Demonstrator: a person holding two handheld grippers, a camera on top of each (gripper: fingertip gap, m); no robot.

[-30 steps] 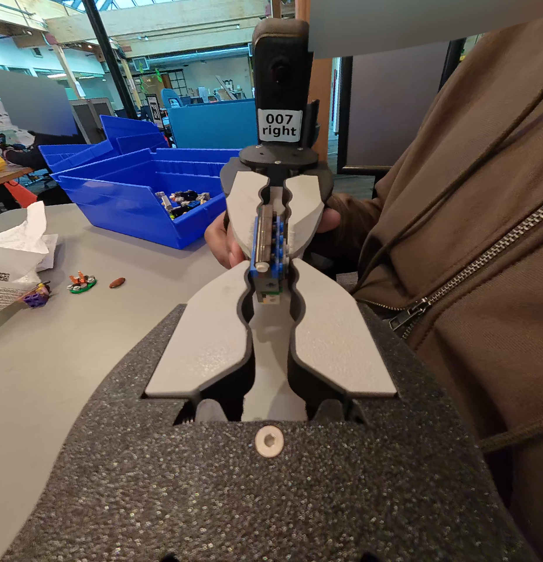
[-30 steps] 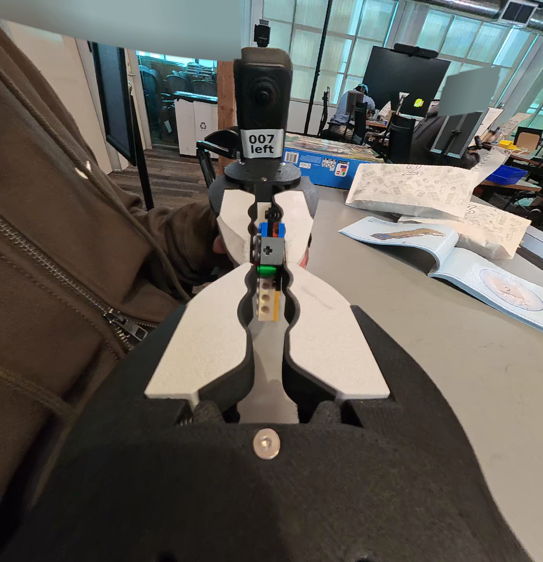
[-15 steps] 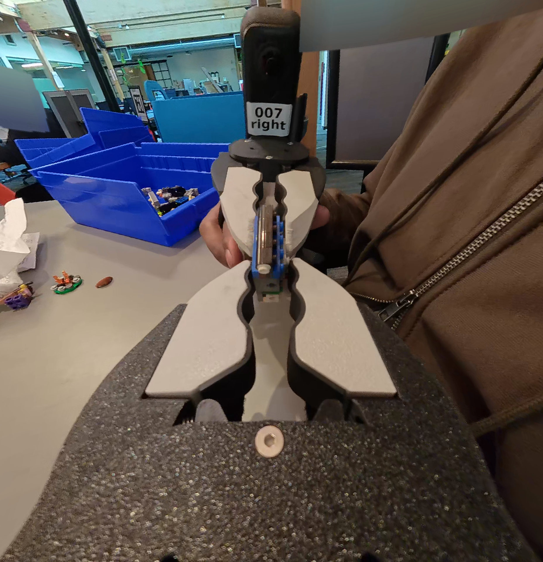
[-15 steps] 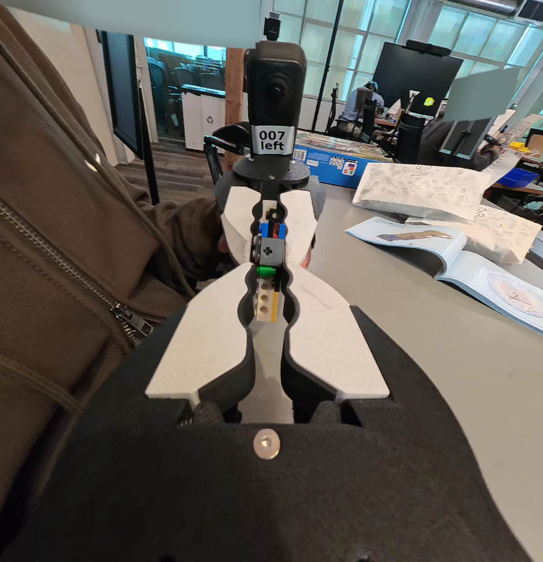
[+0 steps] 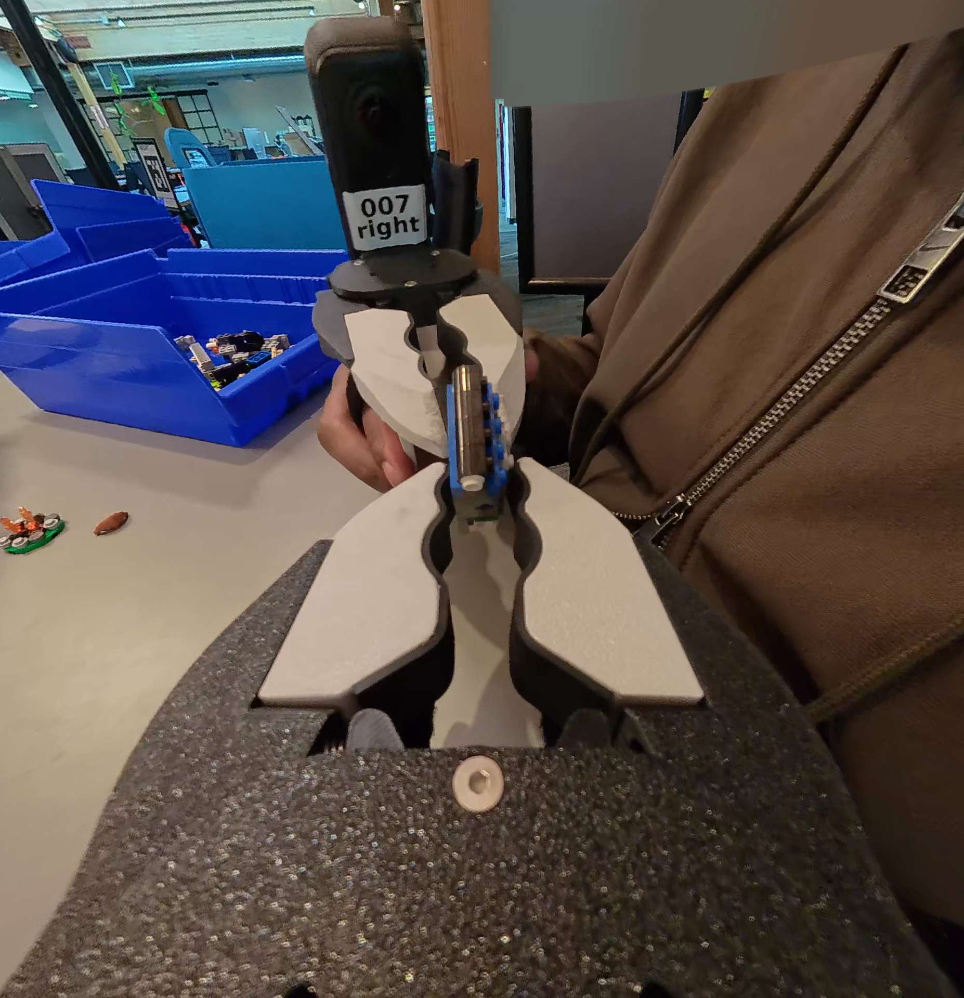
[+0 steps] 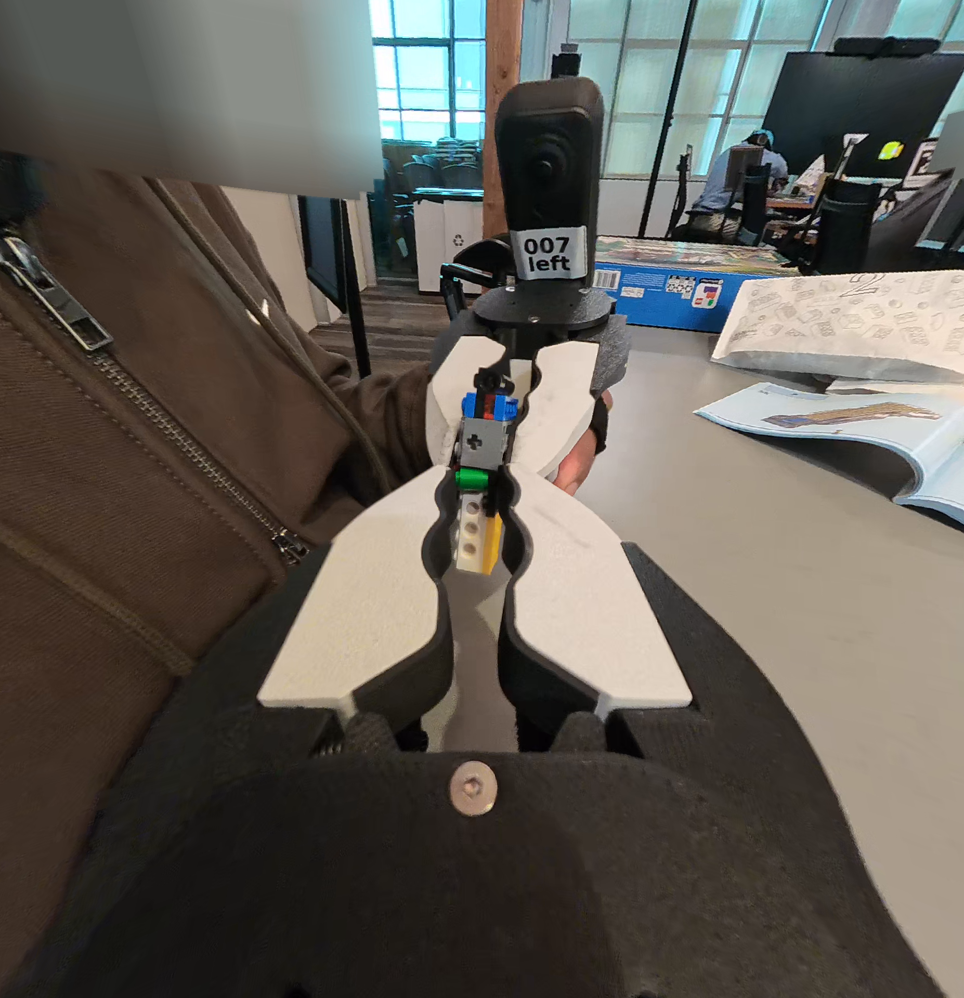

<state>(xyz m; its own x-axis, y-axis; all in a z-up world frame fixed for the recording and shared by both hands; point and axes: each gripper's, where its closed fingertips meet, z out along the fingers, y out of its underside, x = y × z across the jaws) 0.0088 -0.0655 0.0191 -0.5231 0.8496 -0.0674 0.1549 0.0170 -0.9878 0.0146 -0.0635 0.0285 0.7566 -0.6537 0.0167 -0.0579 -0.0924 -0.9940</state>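
Note:
My two grippers face each other above the grey table (image 5: 145,594), tip to tip, both closed on one small brick assembly. My left gripper (image 5: 482,475) is shut on its blue and grey part (image 5: 469,432), which has a shiny cylinder and a white pin. In the right wrist view the left gripper (image 6: 485,426) grips a grey block with a cross hole (image 6: 482,443), topped with blue. My right gripper (image 6: 477,478) is shut on the white and yellow part (image 6: 477,534). A green piece (image 6: 472,478) sits at its fingertips. The right gripper also shows in the left wrist view (image 5: 469,389).
A blue bin (image 5: 118,378) with loose bricks stands at the left. A small green-based build (image 5: 31,532) and a brown piece (image 5: 111,523) lie near it. An open booklet (image 6: 847,426), paper bags (image 6: 858,318) and a blue box (image 6: 669,286) lie to the right. A person's brown jacket (image 5: 793,432) is close behind. My two grippers' fingertips are within a few centimetres of each other. Left tips and right tips are each some 30 cm from the small green-based build (image 5: 31,532).
Both grippers have stayed shut on the assembly. The pair has shifted and tilted slightly, so the right gripper now leans to the left in the left wrist view.

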